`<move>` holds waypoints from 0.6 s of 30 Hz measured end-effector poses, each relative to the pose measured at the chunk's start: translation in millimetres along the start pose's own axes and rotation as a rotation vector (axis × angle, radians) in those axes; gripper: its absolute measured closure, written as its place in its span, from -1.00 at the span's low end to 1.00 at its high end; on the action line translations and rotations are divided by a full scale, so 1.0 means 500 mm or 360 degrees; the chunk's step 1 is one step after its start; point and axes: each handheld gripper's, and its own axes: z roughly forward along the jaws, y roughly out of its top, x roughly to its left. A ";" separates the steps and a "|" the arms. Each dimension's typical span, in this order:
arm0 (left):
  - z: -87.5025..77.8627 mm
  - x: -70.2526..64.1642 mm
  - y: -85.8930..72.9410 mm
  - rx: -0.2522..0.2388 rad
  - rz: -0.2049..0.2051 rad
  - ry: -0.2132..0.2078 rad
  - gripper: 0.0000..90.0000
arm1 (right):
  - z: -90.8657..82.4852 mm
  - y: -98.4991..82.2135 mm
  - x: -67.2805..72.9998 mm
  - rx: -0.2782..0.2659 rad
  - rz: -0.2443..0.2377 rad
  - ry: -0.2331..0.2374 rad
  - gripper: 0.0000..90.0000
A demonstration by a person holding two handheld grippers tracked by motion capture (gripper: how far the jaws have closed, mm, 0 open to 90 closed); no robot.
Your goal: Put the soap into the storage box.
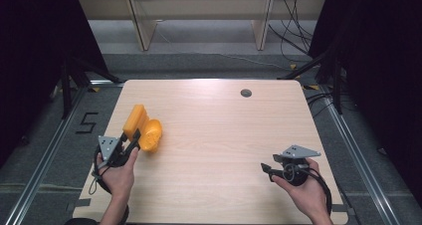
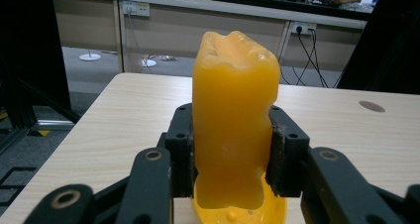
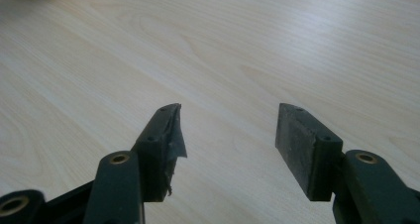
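Left tongs clamped on an orange block

While the orange block (image 2: 233,120) stands upright between the pads of the left tongs (image 1: 130,144), clamped on both sides, a rounded orange piece (image 1: 151,135) lies touching it at its 3 o'clock. Both sit toward 9 o'clock on the surface (image 1: 214,135). Well apart, toward 4 o'clock, the right tongs (image 3: 228,135) hang apart over bare wood, gripping nothing.

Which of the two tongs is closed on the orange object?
The left tongs: they clamp the orange object between both pads. The right tongs stand open over bare table.
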 end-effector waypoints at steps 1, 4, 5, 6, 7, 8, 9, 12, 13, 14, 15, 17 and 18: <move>0.001 0.000 -0.001 -0.0006 0.0011 -0.0001 0.34 | 0.001 -0.001 0.000 -0.0009 0.0006 0.0011 -0.03; 0.003 -0.001 -0.002 -0.0017 0.0019 0.0013 0.34 | 0.002 -0.001 0.002 -0.0011 0.0014 -0.0002 -0.03; 0.003 -0.001 -0.002 -0.0018 0.0018 0.0014 0.34 | 0.003 -0.002 0.001 -0.0004 -0.0003 0.0002 -0.03; 0.004 -0.002 -0.003 -0.0023 0.0017 0.0021 0.34 | 0.004 -0.002 0.001 0.0003 -0.0003 0.0003 -0.03; 0.005 -0.002 -0.004 -0.0023 0.0021 0.0019 0.34 | 0.004 -0.002 0.003 0.0034 0.0014 0.0014 -0.03; 0.006 -0.003 -0.005 -0.0021 0.0021 0.0019 0.34 | 0.007 -0.003 0.002 0.0026 0.0009 0.0034 -0.03; 0.007 -0.004 -0.006 -0.0023 0.0025 0.0015 0.34 | 0.007 -0.002 0.002 0.0031 -0.0001 0.0018 -0.03; 0.008 -0.008 -0.011 -0.0019 0.0032 0.0012 0.34 | 0.007 -0.002 0.001 0.0024 -0.0020 0.0003 -0.03; 0.009 -0.010 -0.012 -0.0015 0.0038 0.0016 0.34 | 0.007 -0.002 0.001 0.0026 -0.0019 0.0002 -0.03; 0.010 -0.010 -0.015 -0.0017 0.0042 0.0023 0.34 | 0.008 -0.001 0.002 0.0030 -0.0015 0.0005 -0.03; 0.011 -0.010 -0.017 -0.0015 0.0040 0.0022 0.34 | 0.007 -0.002 0.002 0.0030 -0.0013 0.0002 -0.03; 0.012 -0.012 -0.021 -0.0010 0.0044 0.0020 0.34 | 0.007 -0.001 0.003 0.0032 -0.0016 0.0004 -0.03; 0.012 -0.014 -0.023 -0.0009 0.0053 0.0014 0.34 | 0.007 -0.001 0.003 0.0032 -0.0016 0.0004 -0.03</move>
